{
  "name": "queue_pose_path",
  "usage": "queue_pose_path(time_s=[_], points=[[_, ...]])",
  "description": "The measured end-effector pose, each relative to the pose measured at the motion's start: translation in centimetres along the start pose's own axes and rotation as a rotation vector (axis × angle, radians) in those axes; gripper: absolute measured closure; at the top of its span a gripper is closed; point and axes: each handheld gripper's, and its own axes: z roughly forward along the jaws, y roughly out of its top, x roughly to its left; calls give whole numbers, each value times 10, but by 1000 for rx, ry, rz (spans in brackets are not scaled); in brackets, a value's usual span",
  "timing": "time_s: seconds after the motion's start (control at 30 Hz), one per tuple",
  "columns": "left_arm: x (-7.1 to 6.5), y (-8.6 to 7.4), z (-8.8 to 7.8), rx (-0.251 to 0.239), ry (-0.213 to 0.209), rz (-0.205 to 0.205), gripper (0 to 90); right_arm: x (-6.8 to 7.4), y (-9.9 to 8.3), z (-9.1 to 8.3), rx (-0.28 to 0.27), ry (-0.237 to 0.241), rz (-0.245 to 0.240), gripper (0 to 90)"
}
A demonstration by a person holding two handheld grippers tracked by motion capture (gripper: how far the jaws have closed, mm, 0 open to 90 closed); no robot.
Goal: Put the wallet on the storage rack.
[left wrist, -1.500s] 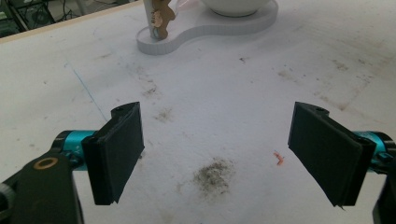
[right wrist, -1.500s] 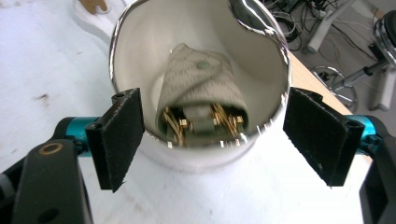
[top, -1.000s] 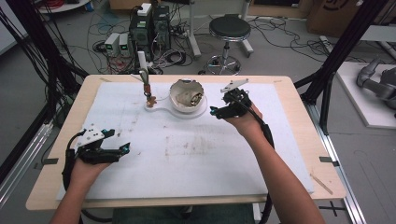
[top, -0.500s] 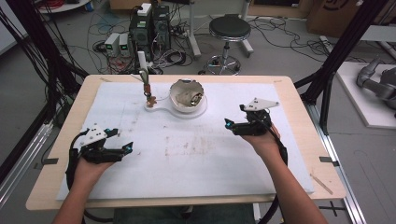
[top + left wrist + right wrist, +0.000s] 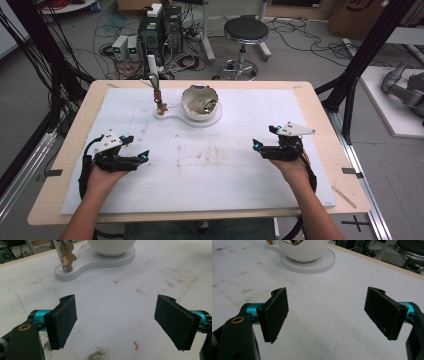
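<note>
Both grippers rest low on the white mat, left gripper [image 5: 142,157] near the desk's left edge and right gripper [image 5: 258,145] toward its right edge, jaws spread wide and empty, likely a neutral ready pose. The bowl [image 5: 201,103] sits on its white base [image 5: 168,113] near the far edge, untouched.

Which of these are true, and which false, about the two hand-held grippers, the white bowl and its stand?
1. The left gripper holds its black jaws wide apart with nothing between them. True.
2. The right gripper is clamped on the round white bowl. False: it is open, on the white table cover, apart from the bowl.
3. The bowl sits on a flat white base. True.
4. The small brown figure lies inside the bowl. False: it hangs beside it, over the base's narrow end.
</note>
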Motion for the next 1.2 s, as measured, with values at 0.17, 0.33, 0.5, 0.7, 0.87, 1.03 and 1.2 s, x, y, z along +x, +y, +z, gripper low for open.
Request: queue_pose_path(time_s=[0.17,0.33,0.5,0.7,0.87,1.03,1.2], points=[[-2,-2,3,2,-11,-5,182,-9,-15,-2,6,-22,32,199],[0,-2,5,-4,-4,-12,182,-21,-28,-2,16,-31,79,199],[1,-3,7,-1,-12,-17,182,-26,-32,-2,29,-37,83,199],[0,-2,11,-2,-28,-13,181,-26,-35,-6,33,-48,77,199],[-2,-1,12,-6,-33,-10,182,-26,-36,-11,34,-61,76,199],[-2,-2,12,-6,-31,-11,182,-28,-37,-8,40,-63,79,199],[-2,-2,13,1,-34,-11,181,-28,-37,-7,52,-45,89,199]])
